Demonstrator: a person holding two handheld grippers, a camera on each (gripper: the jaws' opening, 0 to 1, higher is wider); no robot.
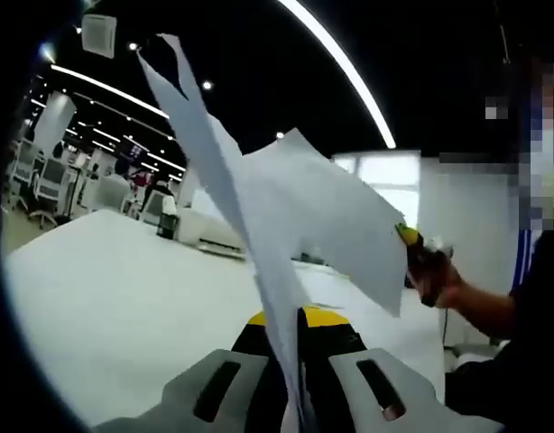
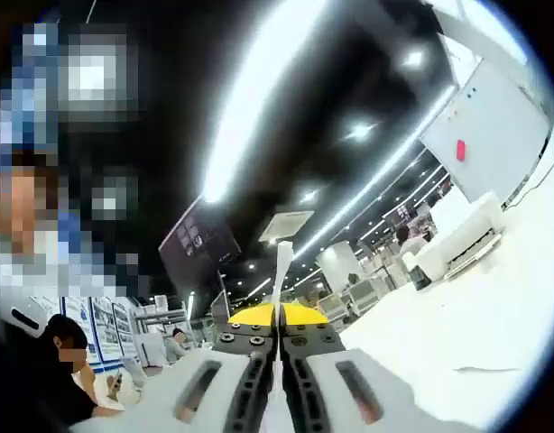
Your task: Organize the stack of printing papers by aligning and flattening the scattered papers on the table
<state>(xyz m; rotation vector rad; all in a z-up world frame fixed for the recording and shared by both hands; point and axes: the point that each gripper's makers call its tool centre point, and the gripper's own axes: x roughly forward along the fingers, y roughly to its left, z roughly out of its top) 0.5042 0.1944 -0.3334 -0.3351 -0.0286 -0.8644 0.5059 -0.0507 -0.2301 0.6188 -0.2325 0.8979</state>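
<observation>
In the left gripper view, white printing papers [image 1: 286, 198] stand upright, lifted off the white table [image 1: 106, 307]. My left gripper [image 1: 290, 347] is shut on their lower edge, yellow tips pressed against the sheets. At the right edge of the papers the right gripper [image 1: 412, 248] pinches them, held by a person's hand. In the right gripper view my right gripper [image 2: 278, 329] is shut on the papers [image 2: 281, 266], seen edge-on as a thin white strip rising between the jaws. One loose sheet [image 2: 484, 368] lies flat on the table [image 2: 439, 334].
The person [image 1: 530, 271] holding the grippers stands at the right of the left gripper view. White sofas [image 2: 457, 244] and office chairs [image 1: 51, 185] stand beyond the table. Another person [image 2: 65, 361] sits at the lower left of the right gripper view. A whiteboard [image 2: 493, 135] stands far right.
</observation>
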